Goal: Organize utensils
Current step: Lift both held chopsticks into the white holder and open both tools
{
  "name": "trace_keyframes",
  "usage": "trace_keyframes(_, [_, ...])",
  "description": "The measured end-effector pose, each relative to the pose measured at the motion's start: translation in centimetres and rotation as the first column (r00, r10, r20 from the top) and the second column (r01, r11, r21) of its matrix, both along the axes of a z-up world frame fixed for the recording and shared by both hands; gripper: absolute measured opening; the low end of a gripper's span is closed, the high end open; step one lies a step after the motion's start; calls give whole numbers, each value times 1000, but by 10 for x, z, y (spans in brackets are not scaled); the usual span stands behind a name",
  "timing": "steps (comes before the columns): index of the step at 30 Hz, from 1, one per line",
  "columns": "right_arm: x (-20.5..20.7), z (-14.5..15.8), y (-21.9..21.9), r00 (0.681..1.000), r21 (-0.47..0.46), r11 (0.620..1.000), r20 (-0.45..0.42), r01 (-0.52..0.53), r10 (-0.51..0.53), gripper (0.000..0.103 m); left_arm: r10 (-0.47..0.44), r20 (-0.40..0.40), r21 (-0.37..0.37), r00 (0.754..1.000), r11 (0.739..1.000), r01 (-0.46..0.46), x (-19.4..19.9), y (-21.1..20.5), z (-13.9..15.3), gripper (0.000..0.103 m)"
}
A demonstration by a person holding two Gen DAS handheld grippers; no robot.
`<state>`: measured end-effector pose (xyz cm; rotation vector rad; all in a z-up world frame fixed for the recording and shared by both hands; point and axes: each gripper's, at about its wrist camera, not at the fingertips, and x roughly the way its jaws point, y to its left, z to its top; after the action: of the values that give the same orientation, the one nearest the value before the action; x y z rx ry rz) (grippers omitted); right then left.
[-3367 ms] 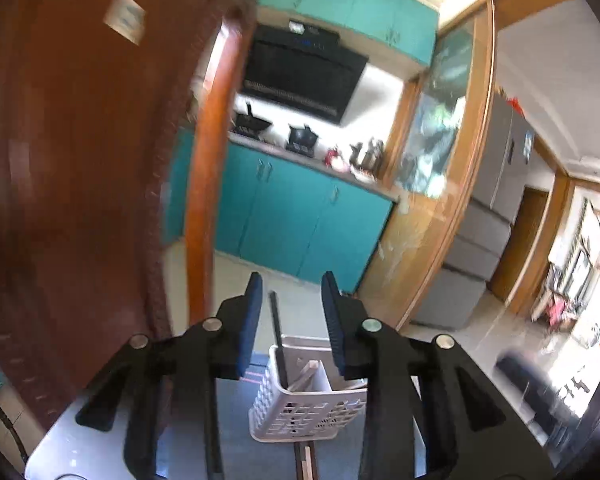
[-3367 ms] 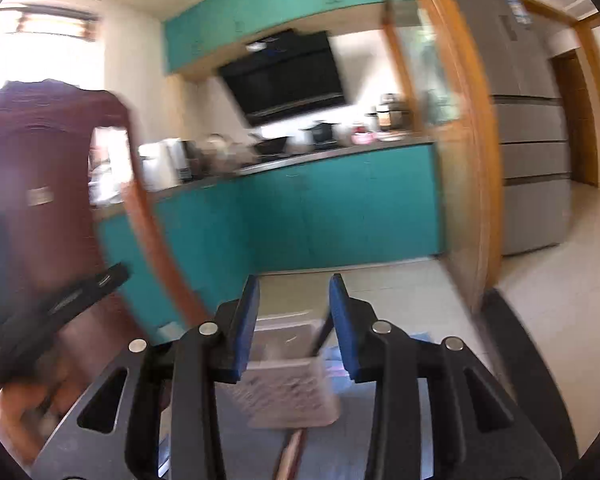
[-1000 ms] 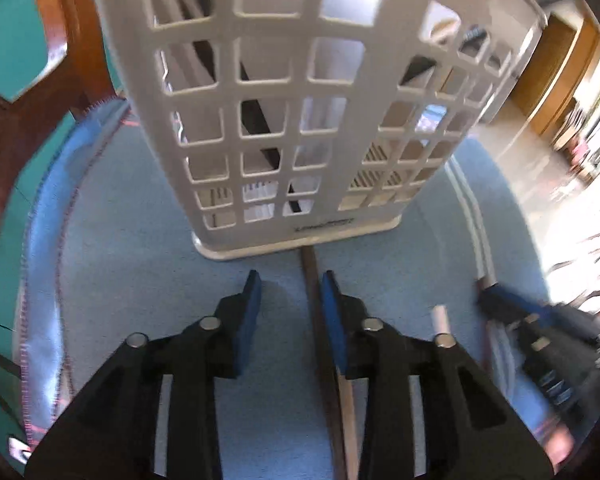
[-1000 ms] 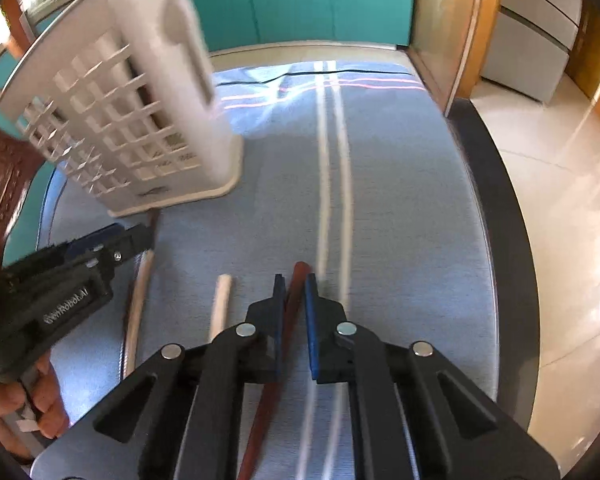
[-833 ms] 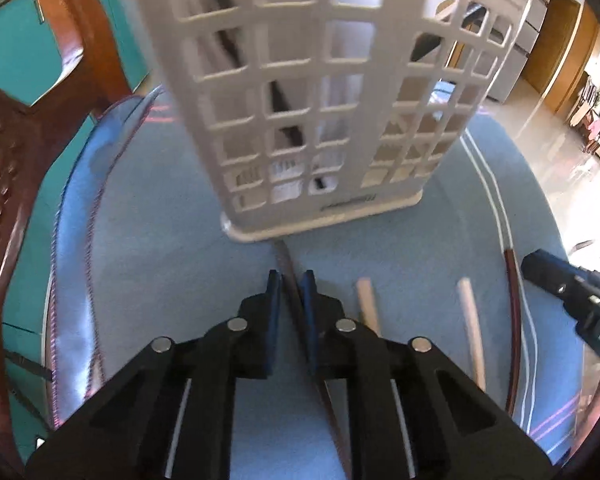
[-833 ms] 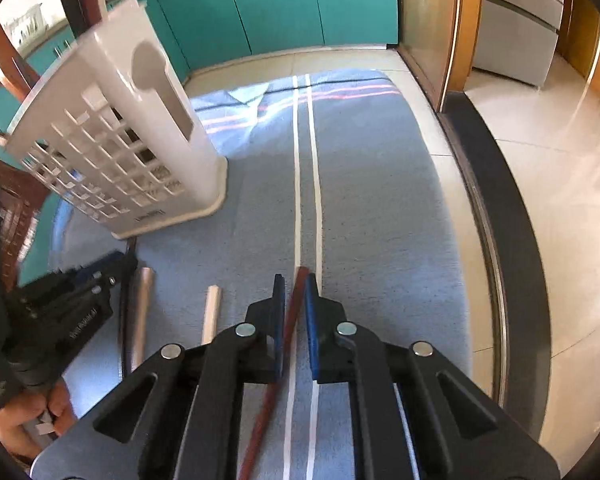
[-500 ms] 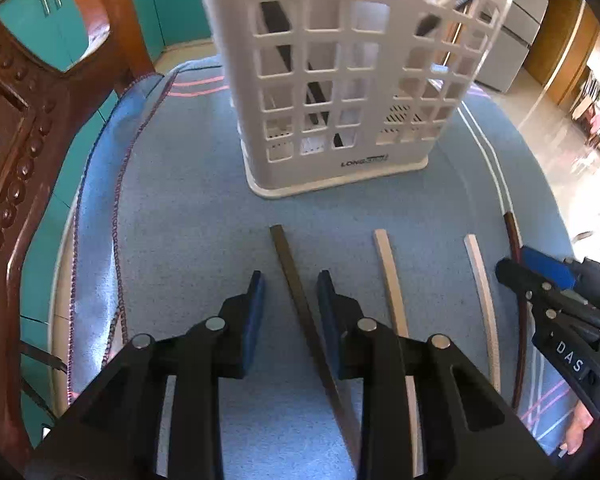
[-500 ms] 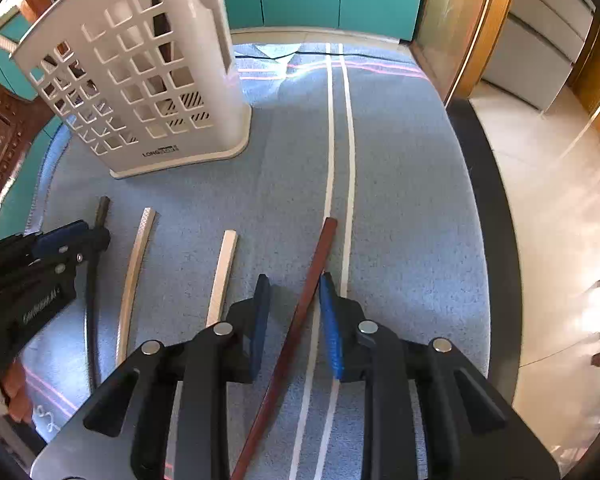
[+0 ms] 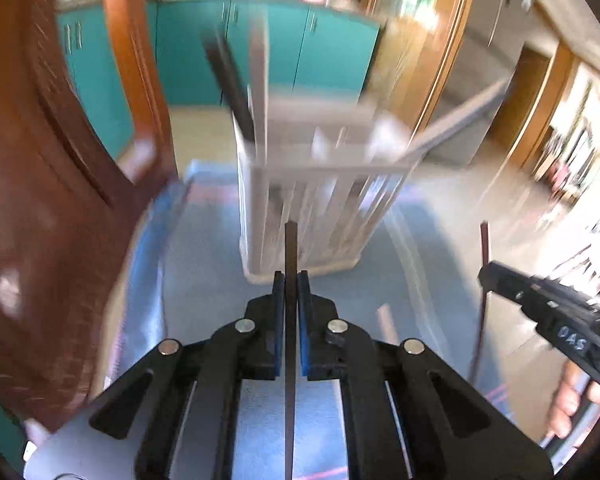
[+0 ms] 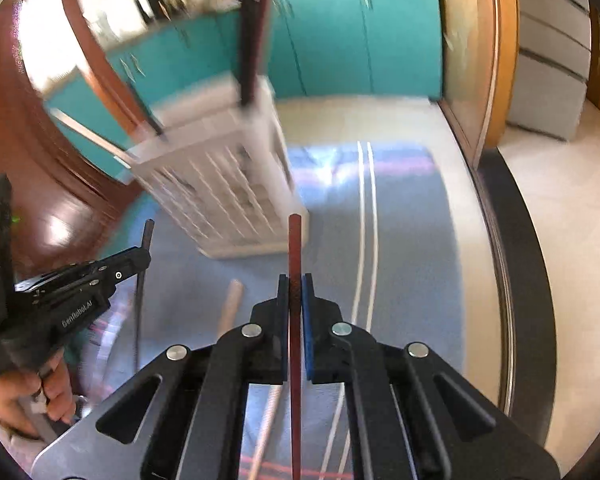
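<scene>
spreading over the bench, a blue cloth (image 10: 412, 248) carries the white basket (image 10: 236, 184), blurred, sticks leaning inside, beside a brown chair (image 9: 40, 200). the left hand-held gripper (image 9: 291, 280) is clamped on a dark chopstick (image 9: 291, 248); the right hand-held gripper (image 10: 295, 284) is clamped on a red chopstick (image 10: 294, 248). half a second ago both chopsticks lay on the cloth between parted fingers; a pale chopstick (image 10: 232, 304) still lies there.
</scene>
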<state>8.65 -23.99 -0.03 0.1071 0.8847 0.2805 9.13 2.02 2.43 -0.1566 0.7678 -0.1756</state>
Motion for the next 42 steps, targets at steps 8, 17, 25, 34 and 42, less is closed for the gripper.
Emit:
trace_keyframes(8, [-40,98,-7,972,100,994,235,-34,10,6,34,355,-140,934,990,17,-56,27,132,7])
trace_keyframes(17, [-19,173,-19,845,292,956,504,26,-177,7,303,450,-337,840,929,-155,-34,53,153,7])
trace_keyframes(25, [23,133,9,830,239,965,514,104,-217,7,297,399,-246,868,946,-210,12,39,114,7])
trace_keyframes(34, [34,85,40,885,107,990,447,96,-134,11,224,356,-143,907,973,-184,30,11,84,7])
trace_keyframes(42, [-21,119,22,841,91,993,528,80,-116,38,127,382,-93,916,991,-99,0,4,92,36])
